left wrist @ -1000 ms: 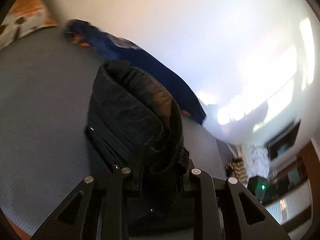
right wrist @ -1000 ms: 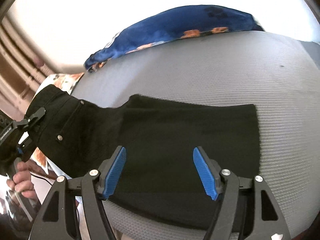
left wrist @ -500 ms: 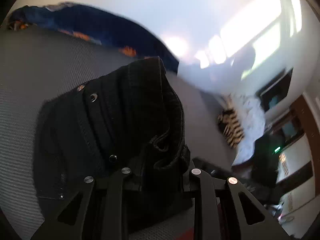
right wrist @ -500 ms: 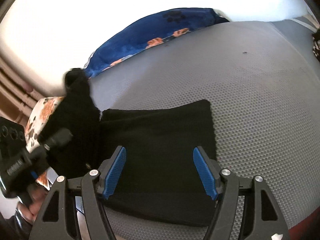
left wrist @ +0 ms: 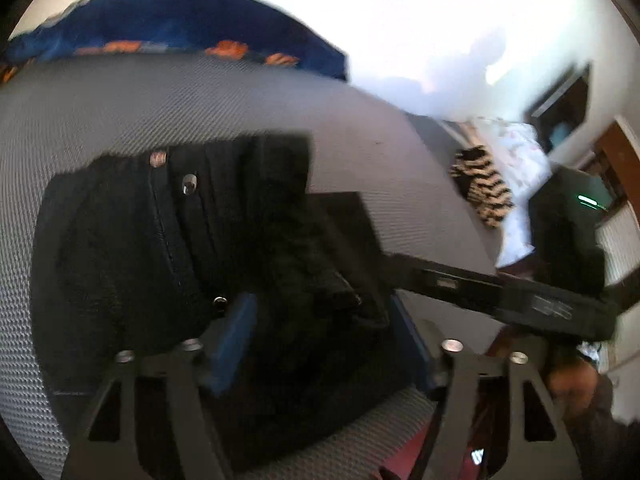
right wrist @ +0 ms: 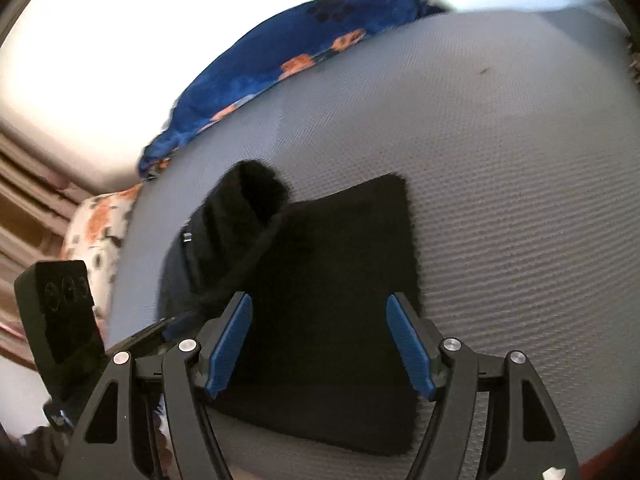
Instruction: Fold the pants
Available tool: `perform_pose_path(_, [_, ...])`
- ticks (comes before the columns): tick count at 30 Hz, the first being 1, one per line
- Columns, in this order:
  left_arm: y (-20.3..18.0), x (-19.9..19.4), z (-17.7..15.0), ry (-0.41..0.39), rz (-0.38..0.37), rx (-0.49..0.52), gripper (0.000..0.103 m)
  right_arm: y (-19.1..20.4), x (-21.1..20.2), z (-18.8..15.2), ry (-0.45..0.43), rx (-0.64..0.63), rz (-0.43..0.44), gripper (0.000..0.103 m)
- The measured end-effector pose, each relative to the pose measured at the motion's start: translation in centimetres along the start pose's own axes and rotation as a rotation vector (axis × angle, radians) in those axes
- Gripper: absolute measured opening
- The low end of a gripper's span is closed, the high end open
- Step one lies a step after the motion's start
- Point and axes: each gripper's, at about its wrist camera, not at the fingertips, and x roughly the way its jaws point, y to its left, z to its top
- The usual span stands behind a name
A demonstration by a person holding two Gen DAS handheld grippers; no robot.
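The grey mattress (right wrist: 500, 160) carries the black pants (right wrist: 340, 272), which lie near its front edge as a folded flat panel with the waistband end brought over onto the panel's left part. A blue blanket (right wrist: 280, 52) lies along the mattress's far edge.

The step in hand looks like the last fold being let go. The left gripper (left wrist: 324, 320) has just been opening its jaws: they now stand apart with the bunched waistband between them, no longer pinched. The right gripper (right wrist: 320, 340) hovers with fingers apart over the flat panel, holding nothing.

A second ago the left gripper was clamped on the waistband, carrying it across. Next, the left should probably back off and the bulge be pressed flat.
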Motion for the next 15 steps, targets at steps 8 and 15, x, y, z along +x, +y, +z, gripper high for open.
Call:
perform_pose_path(8, [3.6,-6.6,-0.9,-0.091,0.106,-0.023,0.073,-1.2,4.7,1.0,0.140,0.026,0.171,0.067])
perform_pose_path(15, [11.7,-10.2,-1.4,-0.161,0.250,-0.264,0.073,-1.3,7.2,3.0,0.167,0.005,0.303,0.066])
